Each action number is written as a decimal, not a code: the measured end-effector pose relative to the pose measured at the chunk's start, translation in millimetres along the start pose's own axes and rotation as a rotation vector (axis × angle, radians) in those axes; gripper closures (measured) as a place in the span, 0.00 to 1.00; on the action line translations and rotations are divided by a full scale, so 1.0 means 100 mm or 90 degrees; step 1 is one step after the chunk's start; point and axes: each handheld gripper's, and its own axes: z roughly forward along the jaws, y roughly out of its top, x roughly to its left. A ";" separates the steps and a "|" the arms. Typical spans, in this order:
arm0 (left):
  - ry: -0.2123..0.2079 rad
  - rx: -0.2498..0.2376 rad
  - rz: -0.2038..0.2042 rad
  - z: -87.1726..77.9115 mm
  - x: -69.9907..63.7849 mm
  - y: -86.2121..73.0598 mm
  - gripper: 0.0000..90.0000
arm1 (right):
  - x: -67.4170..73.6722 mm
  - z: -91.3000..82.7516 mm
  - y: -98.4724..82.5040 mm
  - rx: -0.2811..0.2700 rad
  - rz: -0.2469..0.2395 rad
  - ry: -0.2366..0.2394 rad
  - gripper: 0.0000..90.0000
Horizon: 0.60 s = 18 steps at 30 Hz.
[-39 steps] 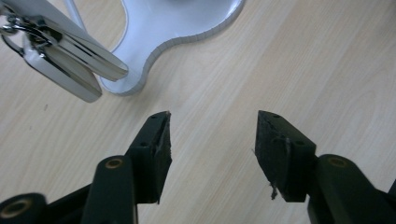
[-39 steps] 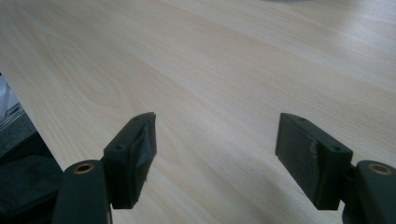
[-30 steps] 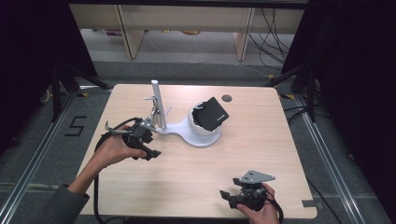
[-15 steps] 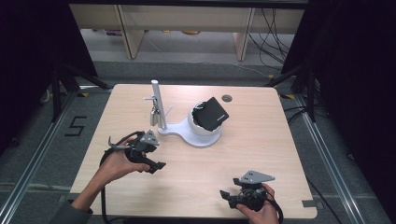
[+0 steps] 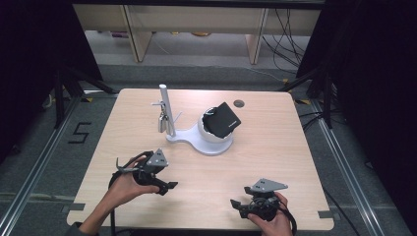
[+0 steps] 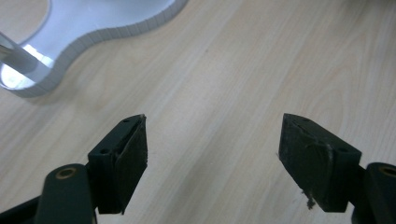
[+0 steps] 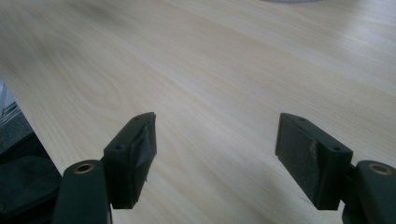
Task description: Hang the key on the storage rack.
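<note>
Jaws of the left gripper (image 6: 212, 163) stand spread wide with nothing between them, hovering over the pale wooden table (image 6: 243, 70) just short of the curved edge of a white plastic stand base (image 6: 93, 23). The right gripper (image 7: 215, 161) is likewise spread and empty above bare wood close to the table's near edge. From above, the left gripper (image 5: 164, 186) sits at the near left and the right gripper (image 5: 237, 204) at the near right, well apart, while beyond them the white base (image 5: 196, 140) carries an upright pale post (image 5: 166, 110) and a rounded white holder with a tilted black box (image 5: 222, 119) resting in it.
</note>
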 end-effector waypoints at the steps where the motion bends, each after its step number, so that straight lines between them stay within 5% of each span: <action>1: -0.005 0.006 0.006 0.01 -0.01 -0.03 0.26 | 0.01 0.00 0.00 0.002 -0.001 0.000 0.34; 10: 0.009 -0.043 -0.019 0.06 -0.10 -0.29 0.25 | 0.00 -0.02 0.00 -0.001 0.002 -0.011 0.34; 18: 0.021 -0.090 -0.010 0.05 -0.33 -0.55 0.25 | 0.02 0.00 0.00 -0.001 0.005 -0.001 0.33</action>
